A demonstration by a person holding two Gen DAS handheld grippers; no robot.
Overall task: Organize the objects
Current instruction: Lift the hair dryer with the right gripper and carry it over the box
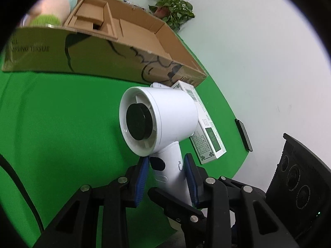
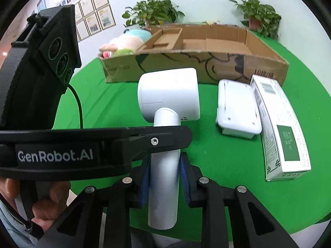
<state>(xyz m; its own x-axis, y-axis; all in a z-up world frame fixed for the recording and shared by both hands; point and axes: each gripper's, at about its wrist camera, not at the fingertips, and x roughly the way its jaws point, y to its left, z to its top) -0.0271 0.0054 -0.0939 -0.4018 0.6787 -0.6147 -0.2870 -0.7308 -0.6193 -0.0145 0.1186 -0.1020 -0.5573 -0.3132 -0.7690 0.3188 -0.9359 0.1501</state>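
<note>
Gripping white hair dryer (image 2: 167, 95) handle (both sides), green table (image 2: 217, 155)

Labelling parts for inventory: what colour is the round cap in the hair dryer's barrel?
Black, on the white hair dryer; clearest in the left wrist view.

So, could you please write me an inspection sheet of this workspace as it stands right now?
Surface: green table cover, bare in front of the carton.
Job's things: white hair dryer held by its handle; cardboard carton open, with a plush toy at its left end; white-and-green box and white device lying side by side before it.
Clutter: dark flat object at the table edge.
Grippers: left tongs and right tongs both shut on the dryer handle.
Cables: one black cable hanging from the left unit.
Surroundings: potted plants behind the carton; framed papers on the wall.
</note>
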